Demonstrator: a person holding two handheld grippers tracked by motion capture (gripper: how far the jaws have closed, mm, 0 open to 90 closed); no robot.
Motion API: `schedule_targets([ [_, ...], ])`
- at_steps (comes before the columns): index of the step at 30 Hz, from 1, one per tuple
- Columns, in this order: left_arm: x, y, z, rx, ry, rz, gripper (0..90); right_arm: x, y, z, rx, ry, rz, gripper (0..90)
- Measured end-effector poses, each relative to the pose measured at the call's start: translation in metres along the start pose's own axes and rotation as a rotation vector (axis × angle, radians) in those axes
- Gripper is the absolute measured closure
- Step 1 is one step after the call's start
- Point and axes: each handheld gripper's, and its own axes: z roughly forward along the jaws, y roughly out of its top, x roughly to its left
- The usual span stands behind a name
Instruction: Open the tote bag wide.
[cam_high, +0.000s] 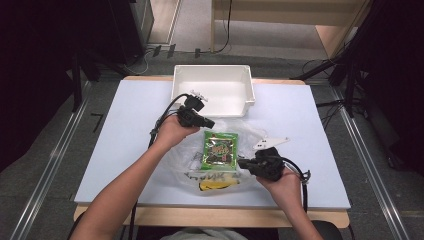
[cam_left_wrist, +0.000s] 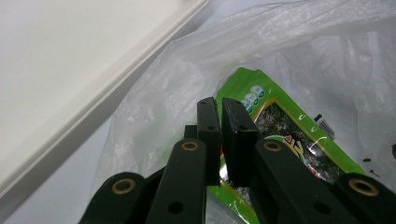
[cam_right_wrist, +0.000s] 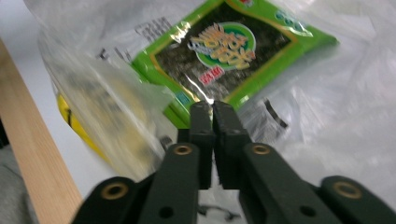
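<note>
High view: seaweed packet (cam_high: 220, 149) between jaws

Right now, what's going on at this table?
A person works a gripper in each hand at a clear plastic bag on the table. A green seaweed packet lies on or in it; something yellow shows near its front edge. Left gripper and right gripper are both shut at the bag. A white bin stands behind.

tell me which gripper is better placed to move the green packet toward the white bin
Probably the left gripper: it sits at the green packet's far end, beside the white bin. The right gripper is on the near side.
</note>
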Motion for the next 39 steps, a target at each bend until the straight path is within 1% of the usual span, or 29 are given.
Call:
schedule_targets([
  [1, 0.000, 0.000, 0.001, 0.000, -0.003, -0.003, 87.3, 0.001, 0.003, 0.002, -0.005, 0.010, -0.006, 90.0],
  [2, 0.000, 0.000, 0.002, 0.004, -0.002, -0.006, 87.3, 0.005, 0.007, 0.007, -0.002, 0.033, -0.002, 90.0],
  [3, 0.001, 0.000, 0.003, 0.009, -0.003, -0.004, 87.3, 0.008, 0.009, 0.010, 0.001, 0.045, -0.002, 90.0],
  [5, 0.002, 0.000, 0.004, 0.011, -0.005, -0.006, 87.3, 0.010, 0.010, 0.013, 0.002, 0.055, -0.005, 90.0],
  [7, 0.005, 0.000, 0.005, 0.012, -0.007, -0.020, 87.5, 0.015, 0.011, 0.021, 0.011, 0.068, -0.022, 90.0],
  [8, 0.005, 0.000, 0.005, 0.012, -0.007, -0.020, 87.5, 0.015, 0.011, 0.021, 0.011, 0.068, -0.022, 90.0],
  [9, 0.005, -0.001, 0.006, 0.013, -0.007, -0.023, 87.5, 0.017, 0.009, 0.024, 0.015, 0.086, -0.023, 90.0],
  [12, 0.005, -0.001, 0.006, 0.015, -0.006, -0.024, 87.5, 0.022, 0.004, 0.029, 0.026, 0.096, -0.036, 90.0],
  [14, 0.005, -0.001, 0.006, 0.014, -0.007, -0.024, 87.5, 0.023, 0.002, 0.030, 0.035, 0.097, -0.035, 90.0],
  [18, 0.005, -0.001, 0.007, 0.015, -0.008, -0.021, 87.5, 0.027, -0.007, 0.039, 0.065, 0.100, -0.047, 90.0],
  [20, 0.005, -0.002, 0.008, 0.013, -0.010, -0.026, 87.5, 0.029, -0.010, 0.043, 0.078, 0.102, -0.050, 90.0],
  [22, 0.005, -0.003, 0.009, 0.016, -0.009, -0.023, 87.5, 0.030, -0.012, 0.045, 0.083, 0.105, -0.050, 90.0],
  [25, 0.006, -0.006, 0.011, 0.019, -0.014, -0.039, 87.5, 0.031, -0.015, 0.052, 0.102, 0.118, -0.044, 90.0],
  [26, 0.006, -0.006, 0.011, 0.019, -0.014, -0.039, 87.5, 0.031, -0.015, 0.052, 0.102, 0.118, -0.044, 90.0],
  [27, 0.007, -0.007, 0.012, 0.024, -0.021, -0.037, 87.5, 0.032, -0.015, 0.056, 0.113, 0.122, -0.046, 90.0],
  [32, 0.008, -0.010, 0.012, 0.022, -0.029, -0.045, 87.2, 0.034, -0.017, 0.059, 0.114, 0.131, -0.051, 90.0],
  [34, 0.009, -0.011, 0.011, 0.016, -0.037, -0.055, 86.7, 0.034, -0.018, 0.059, 0.111, 0.137, -0.050, 90.0],
  [37, 0.008, -0.011, 0.007, 0.012, -0.045, -0.060, 83.0, 0.033, -0.017, 0.058, 0.117, 0.137, -0.052, 90.0],
  [39, 0.006, -0.011, 0.003, 0.009, -0.054, -0.055, 80.6, 0.033, -0.012, 0.054, 0.102, 0.136, -0.048, 87.3],
])
